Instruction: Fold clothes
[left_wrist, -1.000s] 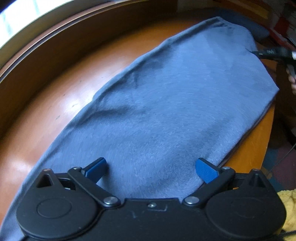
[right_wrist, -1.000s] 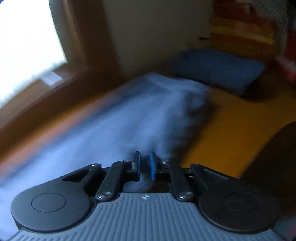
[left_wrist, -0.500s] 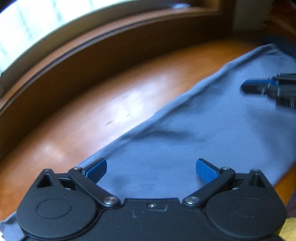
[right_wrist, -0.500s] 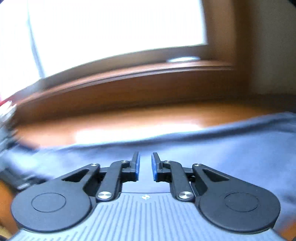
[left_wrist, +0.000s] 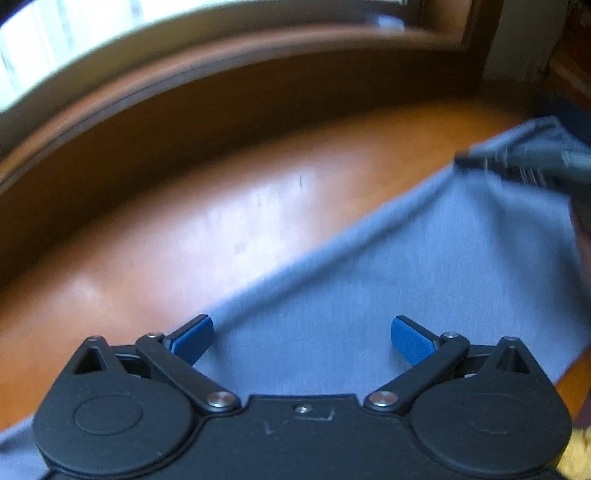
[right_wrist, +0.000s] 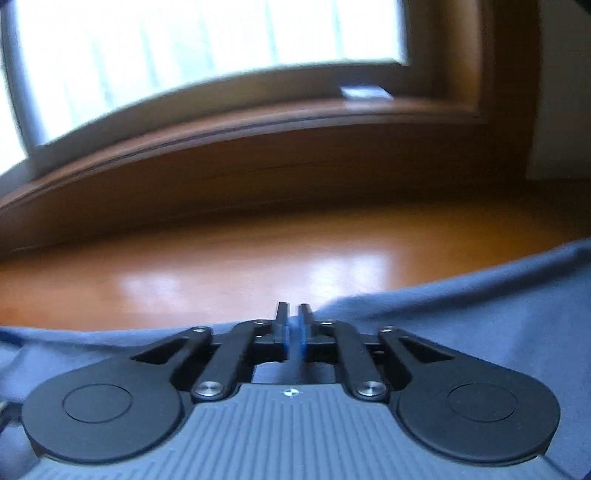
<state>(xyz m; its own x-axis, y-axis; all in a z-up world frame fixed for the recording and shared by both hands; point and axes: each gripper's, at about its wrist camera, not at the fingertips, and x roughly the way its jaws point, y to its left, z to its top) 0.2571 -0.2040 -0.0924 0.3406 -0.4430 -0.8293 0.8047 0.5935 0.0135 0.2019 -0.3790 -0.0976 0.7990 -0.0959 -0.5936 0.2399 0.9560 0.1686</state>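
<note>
On the table: everything lies below a bright window (right_wrist: 207, 40).
Table (left_wrist: 192, 236): glossy orange-brown wood, bare on the window side.
Garment (left_wrist: 424, 266): blue-grey cloth lying flat on the table's near side, its long edge running diagonally.
Left gripper (left_wrist: 302, 338): jaws spread wide over the cloth's near end, nothing between the blue pads.
Right gripper (right_wrist: 292, 325): at the cloth's far edge; jaws just been closing, almost together, a blurred blue-grey strip in the slit; a grip cannot be confirmed.
</note>
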